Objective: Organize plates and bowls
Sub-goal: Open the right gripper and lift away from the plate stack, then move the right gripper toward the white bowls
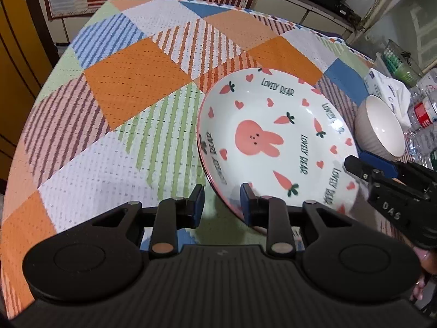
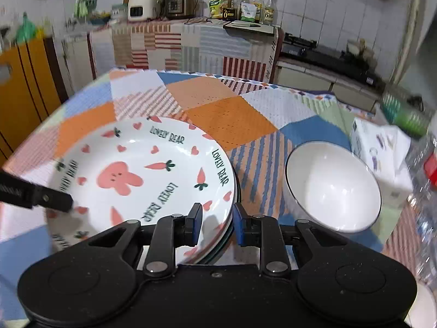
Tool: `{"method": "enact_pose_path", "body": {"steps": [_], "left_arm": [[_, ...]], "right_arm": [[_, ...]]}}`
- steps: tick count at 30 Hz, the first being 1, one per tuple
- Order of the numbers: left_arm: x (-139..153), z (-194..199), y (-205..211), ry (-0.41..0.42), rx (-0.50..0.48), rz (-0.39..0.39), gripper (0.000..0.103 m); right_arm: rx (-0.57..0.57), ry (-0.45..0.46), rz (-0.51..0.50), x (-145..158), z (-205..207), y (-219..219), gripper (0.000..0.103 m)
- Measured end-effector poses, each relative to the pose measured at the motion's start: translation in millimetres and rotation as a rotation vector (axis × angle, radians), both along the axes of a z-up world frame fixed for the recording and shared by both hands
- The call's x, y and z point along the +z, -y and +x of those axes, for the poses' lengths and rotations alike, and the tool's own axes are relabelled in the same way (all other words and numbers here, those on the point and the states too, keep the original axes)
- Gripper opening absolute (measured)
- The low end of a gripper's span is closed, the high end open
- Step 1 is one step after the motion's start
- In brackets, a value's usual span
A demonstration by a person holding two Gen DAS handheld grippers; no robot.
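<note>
Both sets of jaws parted, the left gripper [image 1: 222, 205] and right gripper [image 2: 217, 224] straddle opposite rims of the rabbit-print plate [image 2: 142, 175] topping a plate stack on the quilted bench [image 1: 123, 87], while the white bowl [image 2: 333, 186] alongside apparently awaits sorting.

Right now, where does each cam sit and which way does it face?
Left wrist: on the left gripper, low over the near table edge, facing across the tablecloth; plate ahead-right, bowl beyond. Own fingers open; the right gripper enters from the right.
Right wrist: on the right gripper, facing the far counter; open fingers straddle the plate rim, bowl to the right. The left gripper pokes in from the left.
Shared: plate, bowl, tablecloth, each other's gripper.
</note>
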State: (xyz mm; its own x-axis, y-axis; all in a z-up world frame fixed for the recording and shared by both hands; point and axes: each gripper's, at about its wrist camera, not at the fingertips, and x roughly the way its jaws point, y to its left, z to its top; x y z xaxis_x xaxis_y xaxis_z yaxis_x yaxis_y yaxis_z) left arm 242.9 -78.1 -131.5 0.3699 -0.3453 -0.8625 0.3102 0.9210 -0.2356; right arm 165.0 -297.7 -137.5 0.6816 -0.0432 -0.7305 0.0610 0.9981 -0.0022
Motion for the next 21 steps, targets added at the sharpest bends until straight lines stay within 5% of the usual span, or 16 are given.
{"method": "enact_pose_path", "body": {"steps": [14, 21], "left_arm": [[75.5, -89.8, 9.3, 0.085, -0.043, 0.020, 0.027], [102.5, -138.1, 26.5, 0.117, -0.070, 0.048, 0.032]], "right_arm": [[0.120, 0.092, 0.130, 44.4, -89.6, 22.5, 0.032], [0.197, 0.108, 0.097, 58.3, -129.3, 41.6, 0.033]]}}
